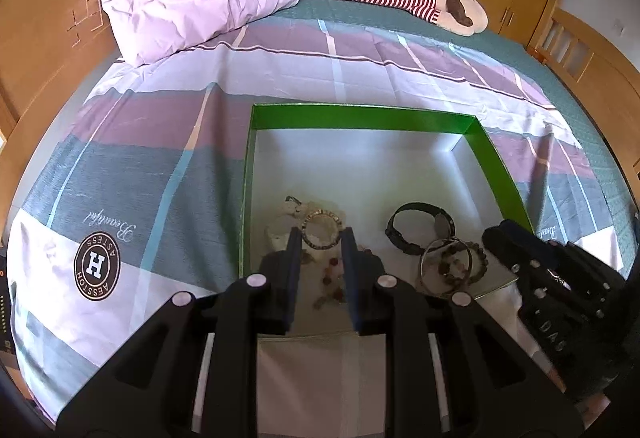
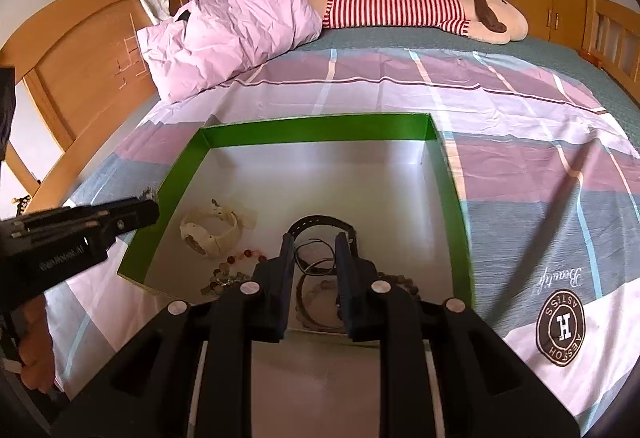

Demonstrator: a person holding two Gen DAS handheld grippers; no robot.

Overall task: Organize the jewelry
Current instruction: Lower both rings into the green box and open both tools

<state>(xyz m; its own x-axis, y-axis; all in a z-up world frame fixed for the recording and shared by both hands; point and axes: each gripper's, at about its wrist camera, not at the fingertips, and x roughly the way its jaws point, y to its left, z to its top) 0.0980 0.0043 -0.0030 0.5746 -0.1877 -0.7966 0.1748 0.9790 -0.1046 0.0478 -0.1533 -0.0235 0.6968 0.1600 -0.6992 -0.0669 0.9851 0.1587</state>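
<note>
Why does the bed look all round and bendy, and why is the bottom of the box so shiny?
Both wrist views use fisheye lenses, so straight edges bow near the borders. In the left wrist view the headboard curves; in the right wrist view daylight makes a pale glare on the green box floor, while the left gripper looks soft.

I see a box [image 2: 456, 197] with green walls and white floor, a white watch [image 2: 210, 234], a black watch [image 1: 416, 232], a plaid bedsheet [image 1: 160, 165] in purple, grey-green and white, and a red-and-white striped plush [image 2: 396, 7].
</note>
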